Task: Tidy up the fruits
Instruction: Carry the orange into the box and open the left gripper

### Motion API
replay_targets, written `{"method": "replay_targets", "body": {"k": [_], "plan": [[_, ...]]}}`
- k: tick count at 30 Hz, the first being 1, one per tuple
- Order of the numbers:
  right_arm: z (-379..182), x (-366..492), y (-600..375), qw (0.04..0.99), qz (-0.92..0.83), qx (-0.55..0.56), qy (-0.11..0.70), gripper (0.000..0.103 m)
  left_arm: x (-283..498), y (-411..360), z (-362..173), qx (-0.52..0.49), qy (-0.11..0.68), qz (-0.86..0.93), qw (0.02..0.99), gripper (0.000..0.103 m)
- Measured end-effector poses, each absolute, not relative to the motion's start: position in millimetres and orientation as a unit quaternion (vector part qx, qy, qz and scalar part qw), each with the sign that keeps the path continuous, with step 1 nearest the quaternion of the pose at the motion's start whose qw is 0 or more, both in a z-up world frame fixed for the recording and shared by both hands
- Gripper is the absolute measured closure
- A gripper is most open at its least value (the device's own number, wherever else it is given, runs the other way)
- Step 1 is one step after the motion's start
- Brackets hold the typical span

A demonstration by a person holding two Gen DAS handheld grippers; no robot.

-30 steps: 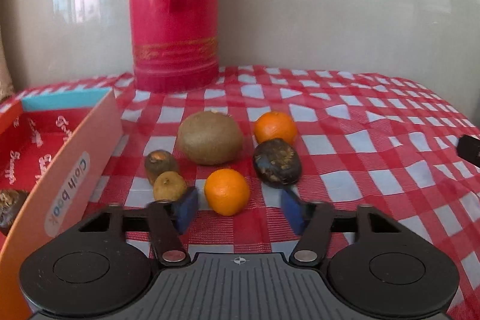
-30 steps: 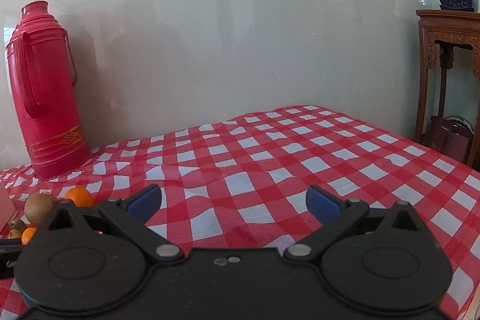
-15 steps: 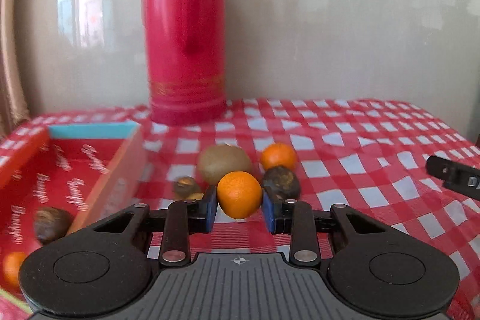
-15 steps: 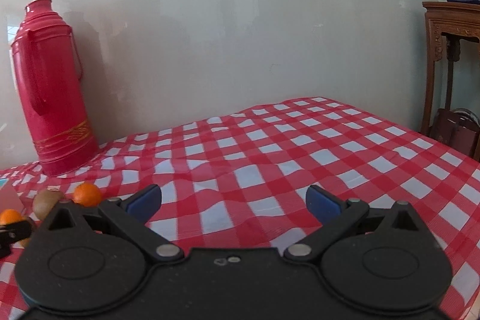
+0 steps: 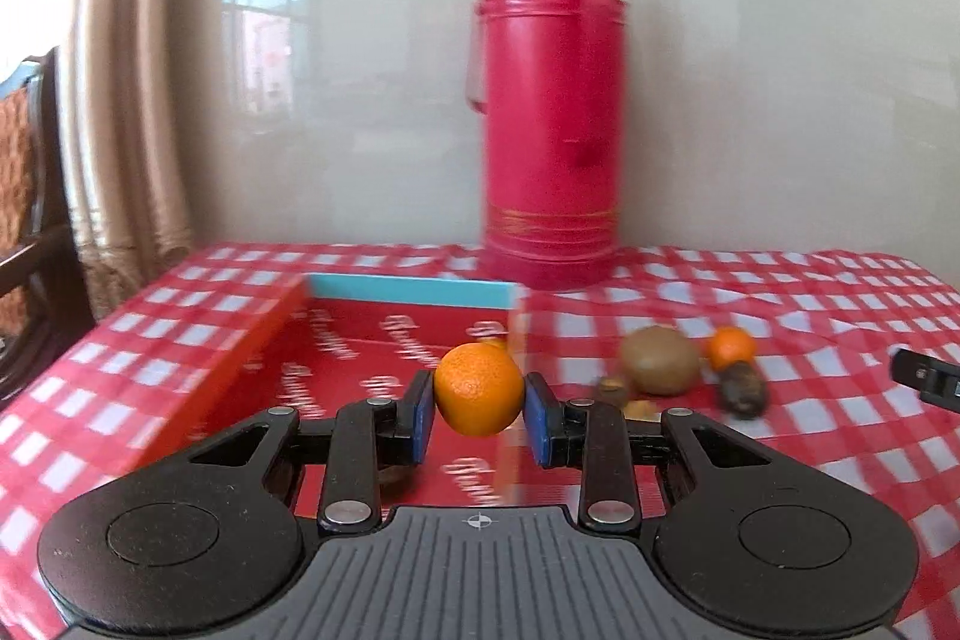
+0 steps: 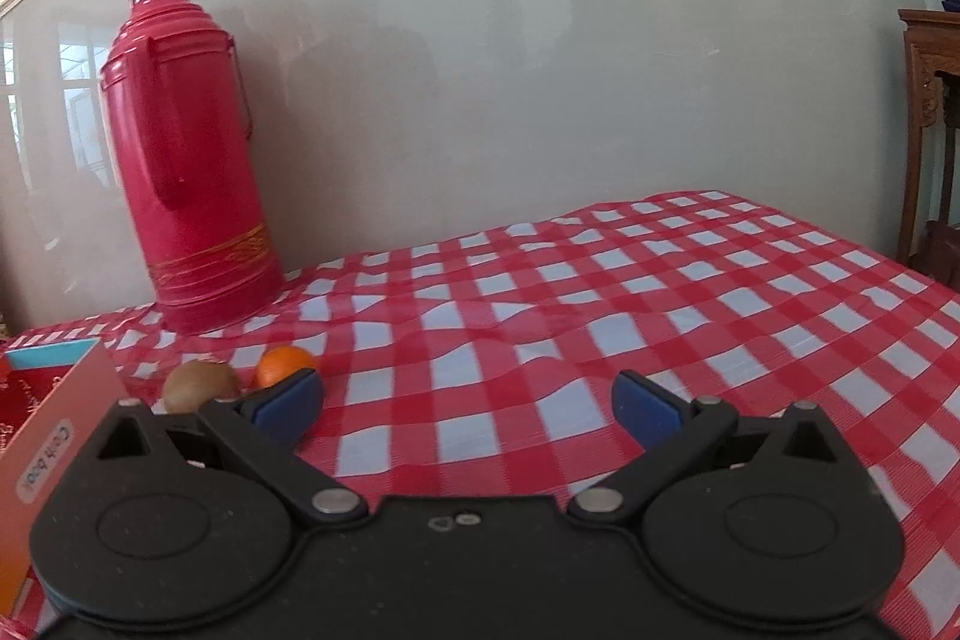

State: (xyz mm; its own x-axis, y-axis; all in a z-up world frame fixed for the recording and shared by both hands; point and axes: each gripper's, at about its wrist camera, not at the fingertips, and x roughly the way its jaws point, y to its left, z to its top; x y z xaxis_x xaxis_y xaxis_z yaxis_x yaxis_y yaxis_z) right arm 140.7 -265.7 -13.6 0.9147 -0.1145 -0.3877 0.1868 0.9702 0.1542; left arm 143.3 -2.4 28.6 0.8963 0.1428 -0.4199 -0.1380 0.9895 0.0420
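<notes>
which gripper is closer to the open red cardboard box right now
Left. The left gripper, shut on a round orange tangerine, is at the open red cardboard box; the right gripper is open over bare cloth beside it.

Open tablecloth (image 6: 540,340) is seen ahead of the right gripper (image 6: 468,400), with nothing in the way. Ahead and left of it, the way is blocked by a kiwi (image 6: 201,385), an orange (image 6: 282,364) and a tall red flask (image 6: 192,184).

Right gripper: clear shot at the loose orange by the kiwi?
Probably yes. The right gripper is open and empty, and the orange sits just past its left finger, with only the kiwi beside it.
</notes>
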Motion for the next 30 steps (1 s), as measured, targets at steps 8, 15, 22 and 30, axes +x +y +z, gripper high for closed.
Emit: {"method": "replay_targets", "body": {"k": [8,15,22,30], "plan": [[-15,141,-231,0.977,-0.044,0.076,0.196,0.006,136,50,14,-0.014,0.229,0.122,0.966,0.004],[-13,138,-207,0.982,-0.013,0.056,0.181,0.006,122,60,17,0.014,0.203,0.133,0.97,0.0],[-11,141,-182,0.983,0.041,0.023,0.175,0.006,120,63,20,0.021,0.195,0.135,0.971,0.0],[-12,147,-151,0.98,0.073,-0.012,0.182,0.006,117,84,17,0.016,0.2,0.156,0.967,0.0]]}}
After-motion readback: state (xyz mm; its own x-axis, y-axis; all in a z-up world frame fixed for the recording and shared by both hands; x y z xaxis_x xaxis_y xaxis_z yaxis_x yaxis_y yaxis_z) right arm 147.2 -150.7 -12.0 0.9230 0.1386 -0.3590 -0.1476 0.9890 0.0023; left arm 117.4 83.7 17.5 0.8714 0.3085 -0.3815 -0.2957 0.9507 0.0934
